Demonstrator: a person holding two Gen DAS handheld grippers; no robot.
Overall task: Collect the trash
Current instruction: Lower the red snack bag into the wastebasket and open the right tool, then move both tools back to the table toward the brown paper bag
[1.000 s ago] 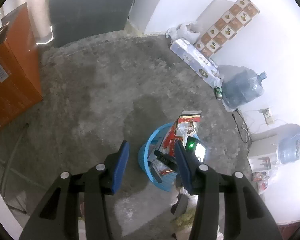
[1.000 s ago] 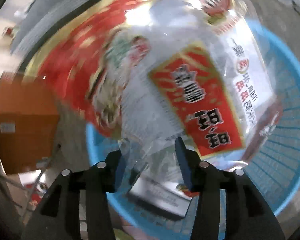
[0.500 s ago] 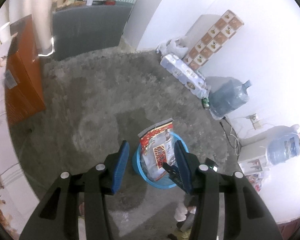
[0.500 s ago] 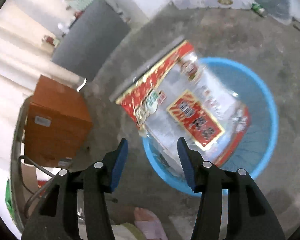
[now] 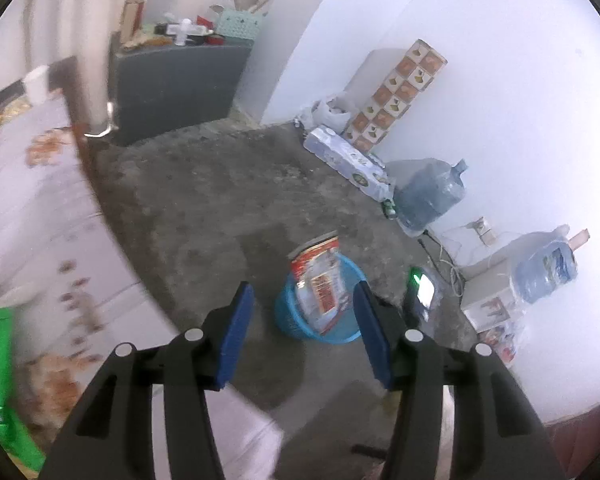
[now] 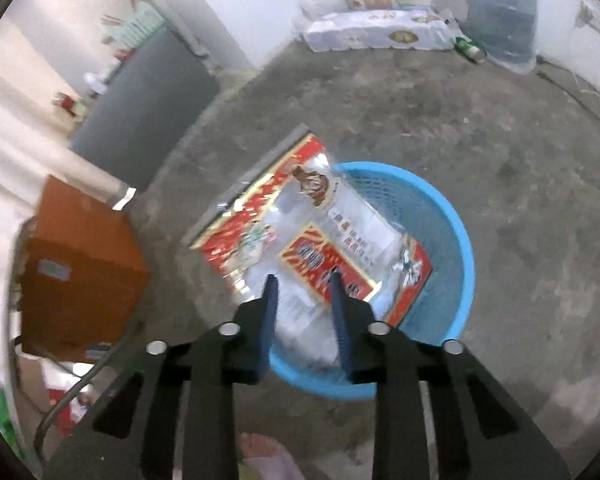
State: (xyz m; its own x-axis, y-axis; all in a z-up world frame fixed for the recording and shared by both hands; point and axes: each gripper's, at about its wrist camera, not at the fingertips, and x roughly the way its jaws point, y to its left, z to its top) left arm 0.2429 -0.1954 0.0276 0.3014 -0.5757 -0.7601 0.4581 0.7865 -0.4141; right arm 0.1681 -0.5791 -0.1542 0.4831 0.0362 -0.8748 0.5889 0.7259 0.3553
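Leaning over the basket (image 6: 452, 216) rim, bag (image 6: 320, 236); right gripper (image 6: 305, 280) closing empty, left gripper (image 5: 302, 300) seemingly opening

Red-and-clear wrapper (image 6: 320, 236) upright in blue basket (image 6: 452, 240)

We see the left gripper (image 5: 302, 310) as two matte black, ribbed arms, each with long cut-out slots and two round silver screw heads near its front end. Its fingers (image 5: 236, 332) carry flat, rectangular blue pads on their inner faces. The right gripper (image 6: 304, 300) has the same build: black slotted arms, paired silver screws, and narrow blue pads (image 6: 269, 316) seen almost edge-on. In the left wrist view, a small lit screen with a green light shows on the right gripper's body.
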